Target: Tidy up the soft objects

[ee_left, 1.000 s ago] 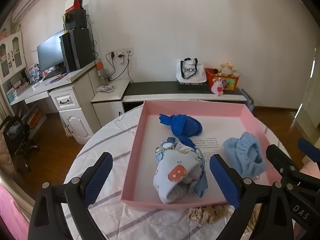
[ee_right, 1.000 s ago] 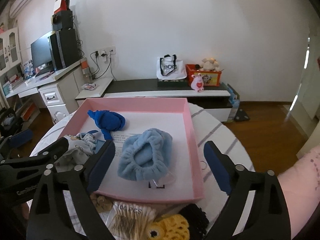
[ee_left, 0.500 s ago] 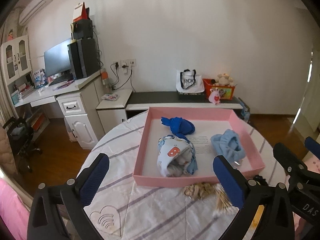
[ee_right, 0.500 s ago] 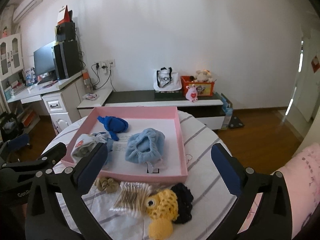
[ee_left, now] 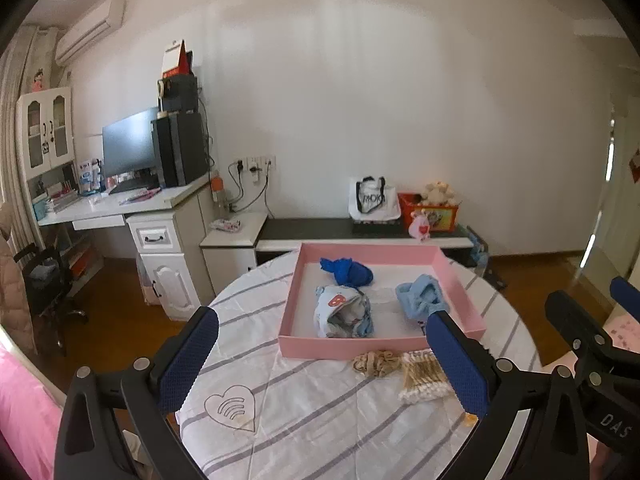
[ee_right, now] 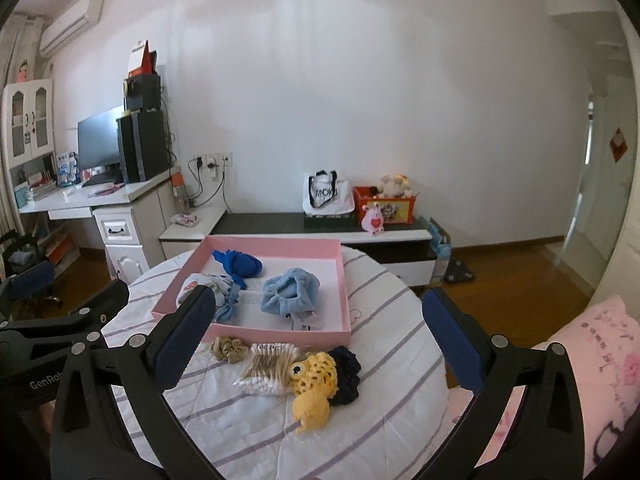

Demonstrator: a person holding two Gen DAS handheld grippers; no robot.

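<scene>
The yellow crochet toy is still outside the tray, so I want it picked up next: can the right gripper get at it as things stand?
Probably yes: the right gripper is open and empty, and the yellow crochet toy lies uncovered just ahead of it.

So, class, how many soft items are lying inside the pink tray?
3: a dark blue bundle at the back left, a printed garment front left, a light blue fluffy piece on the right. Smaller items could be hidden underneath.
</scene>
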